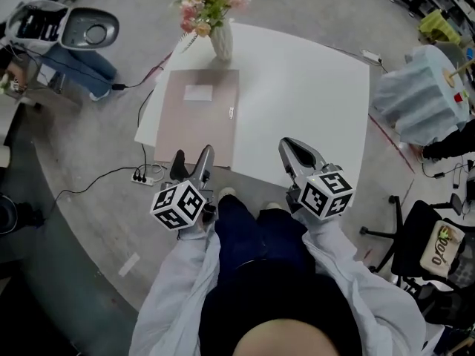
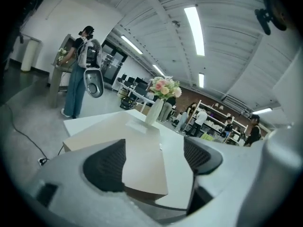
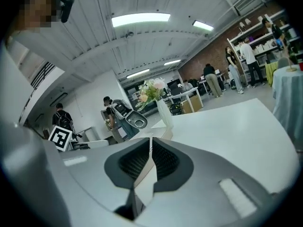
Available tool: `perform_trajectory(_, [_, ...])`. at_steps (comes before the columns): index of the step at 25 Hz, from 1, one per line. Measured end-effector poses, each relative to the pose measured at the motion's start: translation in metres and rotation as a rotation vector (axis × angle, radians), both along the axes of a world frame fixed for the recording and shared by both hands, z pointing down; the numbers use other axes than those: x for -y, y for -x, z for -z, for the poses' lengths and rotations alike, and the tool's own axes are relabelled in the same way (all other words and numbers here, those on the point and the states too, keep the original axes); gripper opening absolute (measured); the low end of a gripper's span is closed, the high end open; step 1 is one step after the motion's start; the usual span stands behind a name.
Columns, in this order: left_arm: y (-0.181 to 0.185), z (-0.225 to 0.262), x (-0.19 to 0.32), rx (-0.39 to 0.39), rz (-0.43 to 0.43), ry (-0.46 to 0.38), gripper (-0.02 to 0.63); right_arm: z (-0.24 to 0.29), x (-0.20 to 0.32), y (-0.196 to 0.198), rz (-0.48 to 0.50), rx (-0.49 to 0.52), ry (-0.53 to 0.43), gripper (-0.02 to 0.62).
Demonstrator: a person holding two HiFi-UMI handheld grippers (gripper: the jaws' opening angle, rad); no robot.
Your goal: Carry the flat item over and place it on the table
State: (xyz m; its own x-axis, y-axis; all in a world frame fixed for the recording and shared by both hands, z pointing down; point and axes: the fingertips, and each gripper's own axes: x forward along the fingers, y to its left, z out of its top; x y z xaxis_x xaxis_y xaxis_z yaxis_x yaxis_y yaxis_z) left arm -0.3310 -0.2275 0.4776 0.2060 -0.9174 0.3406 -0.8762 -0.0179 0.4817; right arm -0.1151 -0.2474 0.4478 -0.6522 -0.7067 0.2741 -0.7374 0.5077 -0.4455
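Observation:
The flat item, a tan board (image 1: 200, 121), lies on the left part of the white table (image 1: 312, 102), with its near edge over the table's front edge. A small white sheet (image 1: 198, 92) rests on the board. My left gripper (image 1: 191, 160) hovers at the board's near edge with its jaws apart and nothing between the pads. In the left gripper view the board (image 2: 142, 167) lies beyond the left gripper (image 2: 154, 157). My right gripper (image 1: 292, 148) hangs over the table's front edge, right of the board, pads together and holding nothing. The right gripper (image 3: 150, 148) looks shut in its own view too.
A white vase of flowers (image 1: 221, 41) stands on the table behind the board. A power strip with cables (image 1: 145, 176) lies on the floor at the left. A black chair (image 1: 423, 243) and a cloth-covered round table (image 1: 423, 95) stand at the right. People stand in the background.

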Motion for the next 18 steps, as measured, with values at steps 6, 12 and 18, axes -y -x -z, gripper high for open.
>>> perform_trajectory(6, [-0.054, 0.022, -0.002, 0.080, -0.166, -0.095, 0.192, 0.014, -0.019, -0.023, -0.035, -0.064, -0.073, 0.011])
perform_trajectory(12, [-0.095, 0.026, -0.011, 0.109, -0.258, -0.136, 0.007, 0.008, -0.037, -0.057, -0.062, -0.111, -0.080, 0.011])
perform_trajectory(18, [-0.126, 0.017, -0.025, 0.144, -0.331, -0.134, 0.006, -0.015, -0.052, -0.085, -0.064, -0.141, -0.036, 0.011])
